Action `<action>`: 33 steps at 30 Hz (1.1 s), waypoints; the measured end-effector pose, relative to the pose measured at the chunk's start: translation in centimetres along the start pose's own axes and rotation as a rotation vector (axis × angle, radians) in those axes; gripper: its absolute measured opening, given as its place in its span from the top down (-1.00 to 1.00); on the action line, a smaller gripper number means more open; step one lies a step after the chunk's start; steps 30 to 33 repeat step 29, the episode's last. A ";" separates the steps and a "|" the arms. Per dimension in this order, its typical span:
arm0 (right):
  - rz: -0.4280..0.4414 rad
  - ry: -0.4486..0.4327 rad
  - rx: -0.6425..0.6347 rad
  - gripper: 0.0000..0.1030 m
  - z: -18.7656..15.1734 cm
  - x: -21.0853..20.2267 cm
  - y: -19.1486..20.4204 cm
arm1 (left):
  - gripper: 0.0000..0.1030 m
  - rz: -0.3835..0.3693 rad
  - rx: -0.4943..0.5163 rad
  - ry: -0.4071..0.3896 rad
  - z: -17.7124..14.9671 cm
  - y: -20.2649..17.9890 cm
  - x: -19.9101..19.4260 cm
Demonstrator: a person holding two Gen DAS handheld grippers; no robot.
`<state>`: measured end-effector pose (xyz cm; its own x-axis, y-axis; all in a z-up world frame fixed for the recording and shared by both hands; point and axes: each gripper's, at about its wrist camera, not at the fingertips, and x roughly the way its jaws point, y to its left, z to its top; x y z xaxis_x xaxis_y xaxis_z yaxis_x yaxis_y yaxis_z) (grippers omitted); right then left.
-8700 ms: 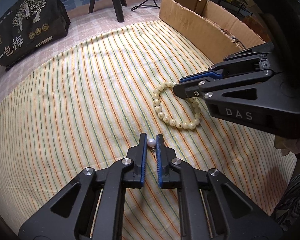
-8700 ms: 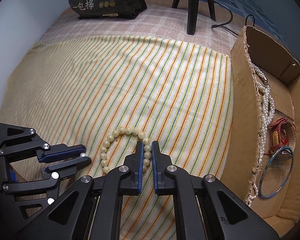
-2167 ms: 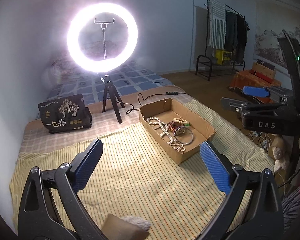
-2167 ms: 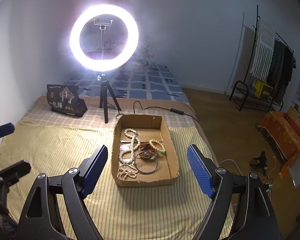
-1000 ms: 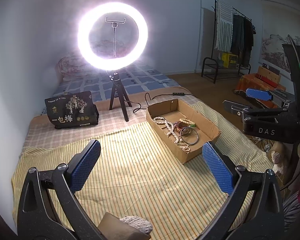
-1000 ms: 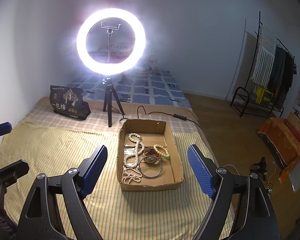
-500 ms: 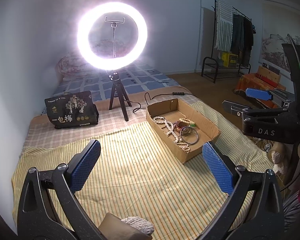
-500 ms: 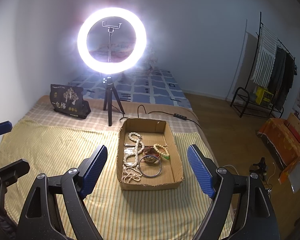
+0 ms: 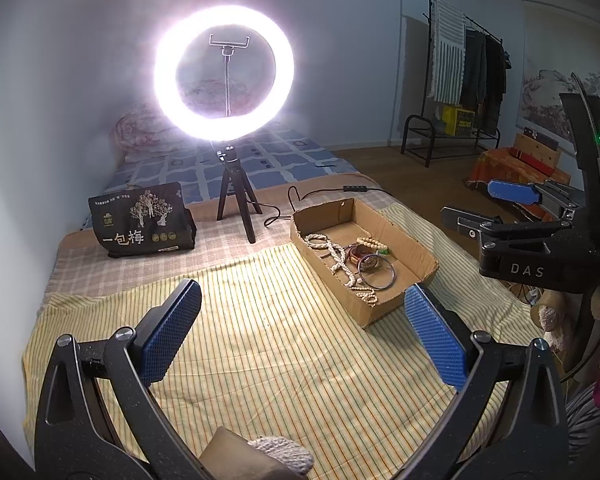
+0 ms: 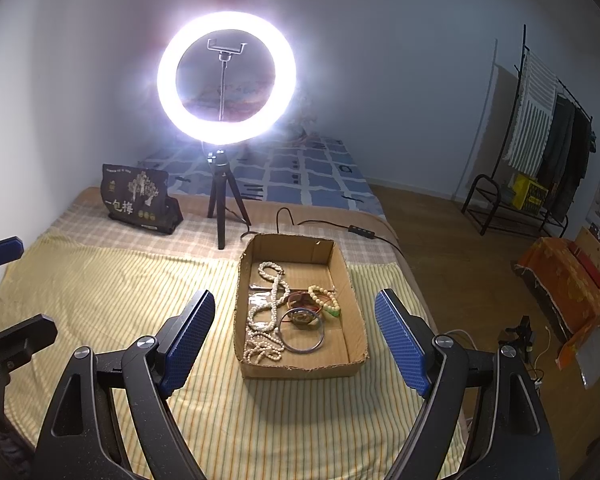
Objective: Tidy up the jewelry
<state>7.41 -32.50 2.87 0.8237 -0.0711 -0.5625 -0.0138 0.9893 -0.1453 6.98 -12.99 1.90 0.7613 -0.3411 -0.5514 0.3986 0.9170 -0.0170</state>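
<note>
Lifted away, both hand-held grippers [image 10: 293, 338] gape above boxed jewelry [image 10: 289, 312].

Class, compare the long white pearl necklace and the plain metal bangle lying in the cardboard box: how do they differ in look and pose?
The pearl necklace is a strand of many small white beads; the metal bangle is one smooth, thin hoop. The necklace snakes in loose curves along the box's left side, while the bangle keeps a rigid circle nearer the middle. The necklace runs most of the box's length; the bangle covers a small patch. Both lie flat inside the cardboard box.
</note>
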 end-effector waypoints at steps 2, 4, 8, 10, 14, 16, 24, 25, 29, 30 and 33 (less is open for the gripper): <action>-0.001 0.000 0.000 -0.59 0.0 0.0 0.0 | -1.00 0.001 0.002 -0.001 0.0 0.0 0.0; 0.000 0.000 0.001 -0.59 0.0 0.0 0.0 | -1.00 0.001 0.002 -0.001 0.0 0.1 0.0; 0.000 0.000 0.000 -0.59 0.0 0.0 0.0 | -1.00 0.002 0.002 0.001 0.0 0.0 0.0; -0.001 0.001 -0.001 -0.59 0.0 0.0 0.0 | -1.00 0.002 0.001 0.000 0.0 0.0 0.0; -0.001 0.000 0.000 -0.59 0.0 0.0 0.0 | -1.00 0.001 0.001 -0.001 0.0 0.0 0.0; 0.000 0.001 0.000 -0.59 0.1 0.0 0.0 | -1.00 0.001 0.002 0.000 0.0 0.0 0.0; 0.000 0.006 -0.010 -0.59 -0.3 0.0 0.0 | -1.00 0.004 0.013 -0.007 0.1 -0.2 -0.3; 0.000 0.006 -0.011 -0.59 -0.3 -0.1 0.0 | -1.00 0.007 0.013 -0.010 0.1 -0.2 -0.3; 0.001 0.007 -0.011 -0.59 -0.3 0.0 0.0 | -1.00 0.017 0.012 -0.019 0.3 -0.2 -0.5; 0.001 0.007 -0.011 -0.59 -0.3 0.0 0.0 | -1.00 0.017 0.012 -0.019 0.3 -0.2 -0.5; 0.001 0.007 -0.011 -0.59 -0.3 0.0 0.0 | -1.00 0.017 0.012 -0.019 0.3 -0.2 -0.5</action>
